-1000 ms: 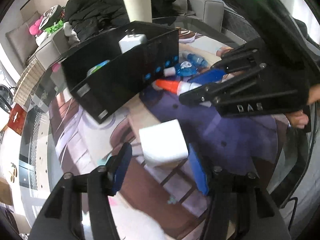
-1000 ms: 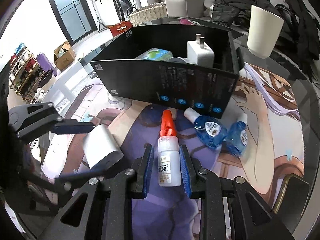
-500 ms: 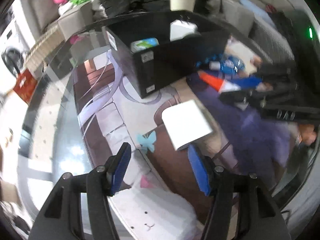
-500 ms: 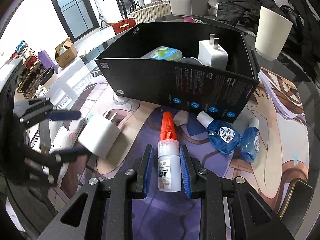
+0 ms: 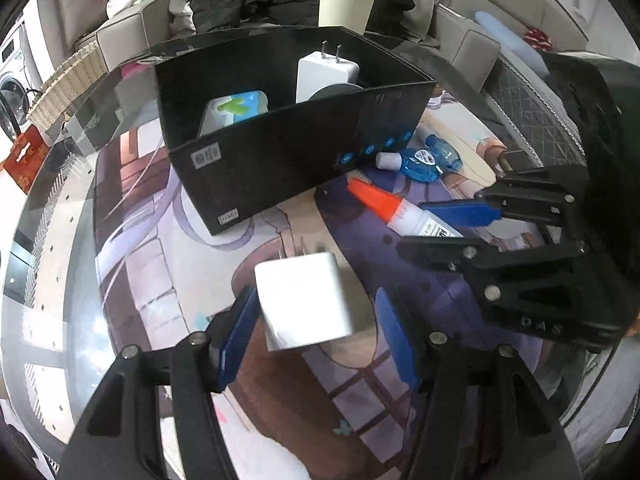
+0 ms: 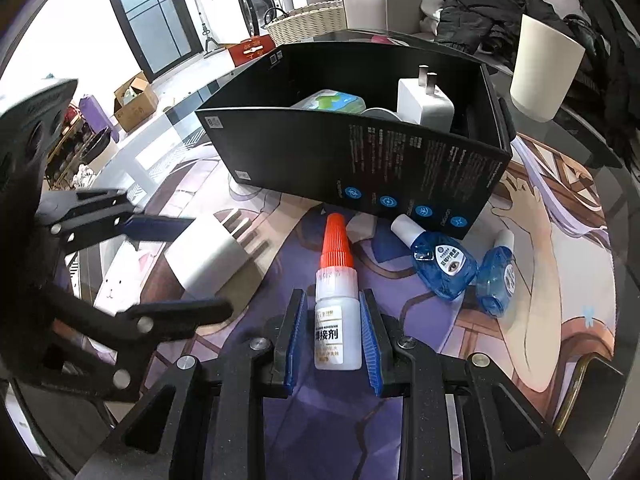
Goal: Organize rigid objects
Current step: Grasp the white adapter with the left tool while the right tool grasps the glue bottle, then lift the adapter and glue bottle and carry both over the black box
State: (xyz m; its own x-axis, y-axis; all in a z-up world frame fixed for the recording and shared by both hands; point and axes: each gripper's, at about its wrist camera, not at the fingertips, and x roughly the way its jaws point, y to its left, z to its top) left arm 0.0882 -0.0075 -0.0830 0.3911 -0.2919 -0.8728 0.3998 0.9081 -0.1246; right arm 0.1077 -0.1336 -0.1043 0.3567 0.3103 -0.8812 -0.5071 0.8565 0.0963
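My right gripper is shut on a white glue bottle with an orange cap; the bottle also shows in the left wrist view. My left gripper is open around a white plug charger, which lies on the mat; the left pad is close to it and the right pad stands apart. The charger also shows in the right wrist view. A black open box holds another white charger, a green-blue pack and a grey round item.
Two blue eye-drop bottles lie on the printed mat by the box's right corner. A white cup stands behind the box. The round glass table edge is on the left. Clothes pile on a sofa behind.
My left gripper swung away and came back, and now straddles the white charger with the charger nearer its left pad. The charger has turned on the mat. My right gripper keeps hold of the glue bottle.
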